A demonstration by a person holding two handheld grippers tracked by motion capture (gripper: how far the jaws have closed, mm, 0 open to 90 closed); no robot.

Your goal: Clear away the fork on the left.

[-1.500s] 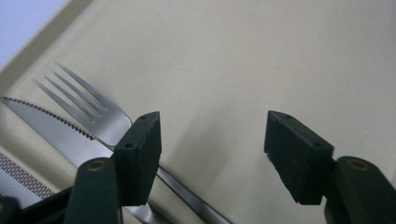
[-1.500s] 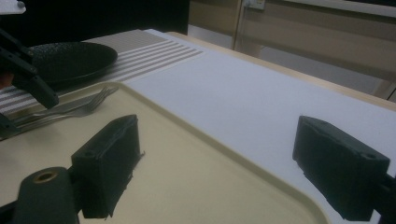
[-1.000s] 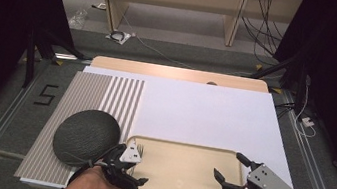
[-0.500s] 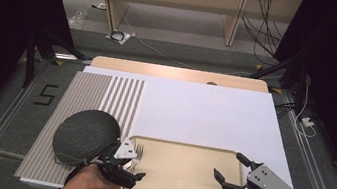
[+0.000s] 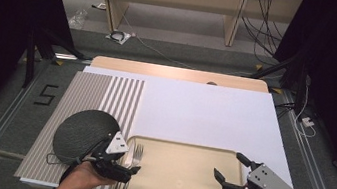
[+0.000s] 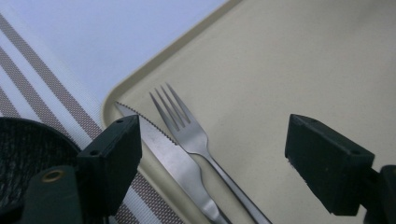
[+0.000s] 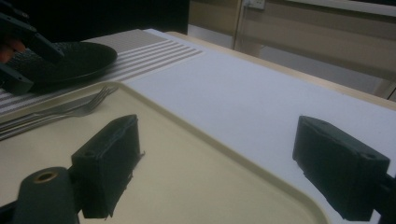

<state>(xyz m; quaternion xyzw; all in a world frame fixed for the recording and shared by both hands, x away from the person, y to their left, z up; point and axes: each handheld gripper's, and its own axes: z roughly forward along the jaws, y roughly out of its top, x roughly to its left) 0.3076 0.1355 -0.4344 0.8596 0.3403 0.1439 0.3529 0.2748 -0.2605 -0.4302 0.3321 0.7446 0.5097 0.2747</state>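
Observation:
A steel fork [image 6: 187,130] and a serrated knife [image 6: 173,163] lie side by side at the left end of a beige tray [image 5: 183,187], tines pointing away from me. My left gripper [image 5: 127,172] hovers over their handles. Its jaws have just been opening and stand wide apart [image 6: 219,163], with the cutlery seen between them and neither pad touching it. My right gripper [image 5: 229,166] is open over the tray's right part, and nothing sits between its jaws [image 7: 219,172]. The fork [image 7: 88,105] shows off to the left there.
A dark round plate [image 5: 82,132] rests on a striped placemat [image 5: 105,95] just left of the tray, close behind my left hand. A white sheet [image 5: 204,115] covers the table beyond the tray. The table's edge and a shelf unit lie farther back.
My left gripper has drawn back slightly toward the tray's left edge and its jaws have spread a little. Fork, knife and the right gripper stay where they were.

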